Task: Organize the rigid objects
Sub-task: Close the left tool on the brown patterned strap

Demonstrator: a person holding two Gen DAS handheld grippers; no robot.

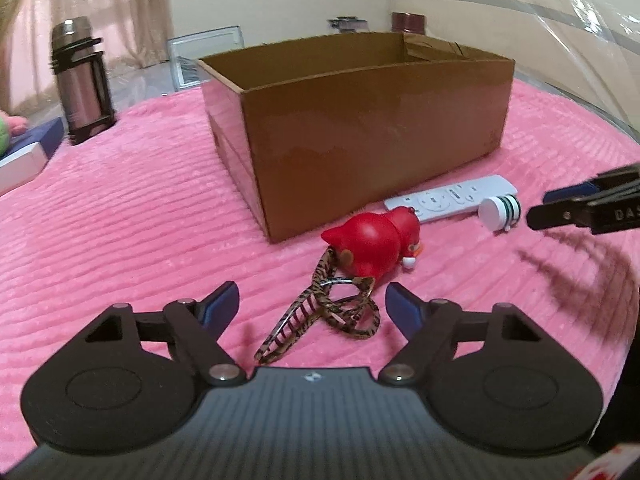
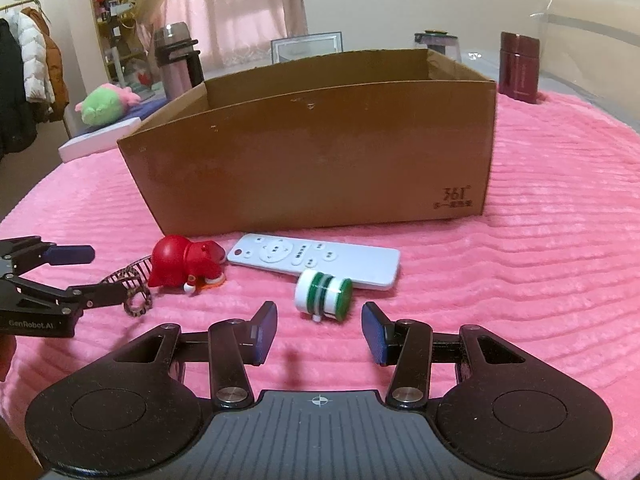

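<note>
A tortoiseshell hair claw clip (image 1: pixel 320 314) lies on the pink blanket between the fingers of my left gripper (image 1: pixel 314 300). The jaws stand open and their pads are apart from it. Just beyond the clip lies a red toy figure (image 1: pixel 370 248) on its side. A white remote (image 2: pixel 312 260) lies before the open cardboard box (image 2: pixel 320 168). A white-and-green spool (image 2: pixel 324 294) lies on its side just ahead of my right gripper (image 2: pixel 320 320), which is open with nothing between its pads. The left gripper (image 2: pixel 90 274) straddles the clip (image 2: pixel 132 286) in the right wrist view.
A steel flask (image 1: pixel 80 80) stands at the back left, near a white and blue flat box (image 2: pixel 96 142) with a green plush (image 2: pixel 104 106) on it. A maroon cup (image 2: pixel 519 66) and a picture frame (image 2: pixel 308 46) stand behind the box. Pink blanket (image 2: pixel 540 260) spreads to the right.
</note>
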